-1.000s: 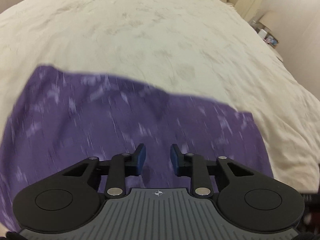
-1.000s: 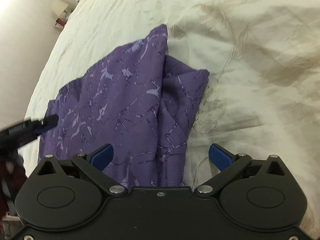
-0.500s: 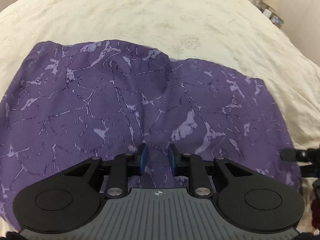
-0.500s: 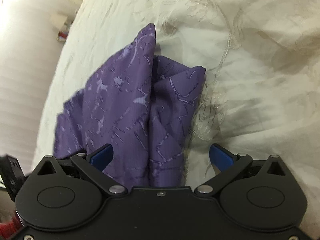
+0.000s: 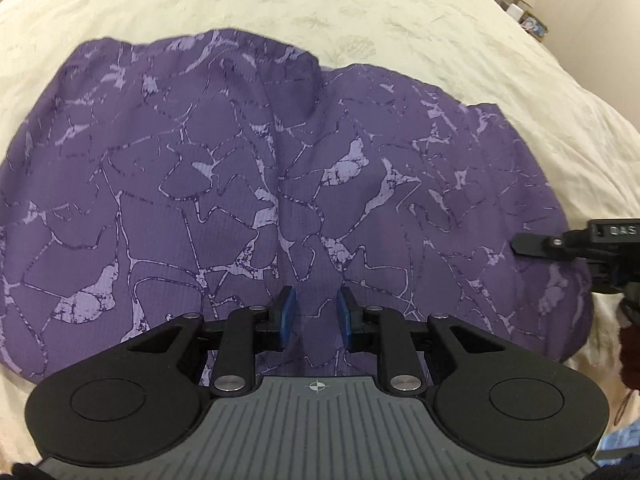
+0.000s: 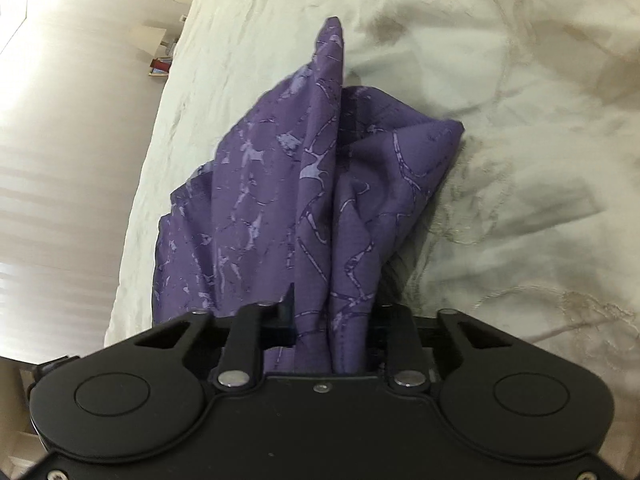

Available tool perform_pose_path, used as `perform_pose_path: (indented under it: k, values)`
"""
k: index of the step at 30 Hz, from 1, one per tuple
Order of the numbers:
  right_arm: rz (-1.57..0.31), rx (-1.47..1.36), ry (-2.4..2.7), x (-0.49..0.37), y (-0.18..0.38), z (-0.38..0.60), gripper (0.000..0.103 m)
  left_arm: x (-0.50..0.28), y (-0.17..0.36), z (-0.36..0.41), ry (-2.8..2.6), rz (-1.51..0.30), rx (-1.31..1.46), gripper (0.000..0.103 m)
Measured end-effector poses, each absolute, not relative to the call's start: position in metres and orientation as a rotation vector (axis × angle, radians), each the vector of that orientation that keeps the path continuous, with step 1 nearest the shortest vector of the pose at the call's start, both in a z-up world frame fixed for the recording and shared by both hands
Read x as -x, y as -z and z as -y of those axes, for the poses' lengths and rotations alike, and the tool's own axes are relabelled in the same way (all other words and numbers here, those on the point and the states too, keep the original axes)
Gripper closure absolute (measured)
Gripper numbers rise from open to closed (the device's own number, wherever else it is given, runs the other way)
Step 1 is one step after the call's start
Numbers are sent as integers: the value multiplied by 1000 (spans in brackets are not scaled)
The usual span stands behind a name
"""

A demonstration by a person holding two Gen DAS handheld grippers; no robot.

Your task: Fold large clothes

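A purple garment [image 5: 240, 168] with a pale crackle print lies spread on the cream bedspread [image 5: 360, 12]. My left gripper [image 5: 316, 312] hovers low over its near edge. Its blue pads stand close together with a ridge of the cloth pinched between them. In the right wrist view the same garment [image 6: 320, 184] rises in a bunched fold from the bed into my right gripper [image 6: 334, 312]. That gripper's jaws are closing on the bunch, and the cloth hides the pads. The right gripper's black fingers [image 5: 536, 244] show over the garment's right end in the left wrist view.
The bed's cream cover [image 6: 500, 120] stretches wide beyond the garment. Small bedside items [image 5: 524, 4] sit past the far right corner. A pale wall [image 6: 60, 140] and more small items [image 6: 160, 66] lie off the bed's left side. A dark red sleeve [image 5: 628, 344] is at the right edge.
The right jaws went from wide open to closed on the cloth fold. The left gripper sank toward the garment, which settled flat and fills more of its view. The right gripper appeared at its right edge.
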State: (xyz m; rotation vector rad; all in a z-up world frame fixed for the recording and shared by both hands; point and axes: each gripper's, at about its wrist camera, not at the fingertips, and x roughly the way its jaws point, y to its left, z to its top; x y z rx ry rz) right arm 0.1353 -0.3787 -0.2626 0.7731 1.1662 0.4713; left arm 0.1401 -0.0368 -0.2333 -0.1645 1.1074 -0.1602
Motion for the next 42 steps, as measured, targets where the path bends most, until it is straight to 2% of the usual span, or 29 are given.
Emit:
perform_pose_path:
  k: [4,12,22,27,36,42]
  values:
    - [-1143,-782,-501,-135,242,374,76,-140,238,32,173,-1109,189,81]
    - [-1089,-737,-566,-138,173,333,76,-141,235,17,253,-1123,186,80]
    - [-1033,-628,-654,-141,117,217,76,-134,217,-37,401,-1162,102,80]
    - [-1040,-536,-680,-141,122,150,76,-121,190,-76,395,-1087,14,80]
    - [-1129,-478,-644,-143,167,68,75,-121,170,-174,232,-1054,13,80]
    - [-1184,-383,-626,-141,189,23,71,-136,161,-200,179,-1031,31,80]
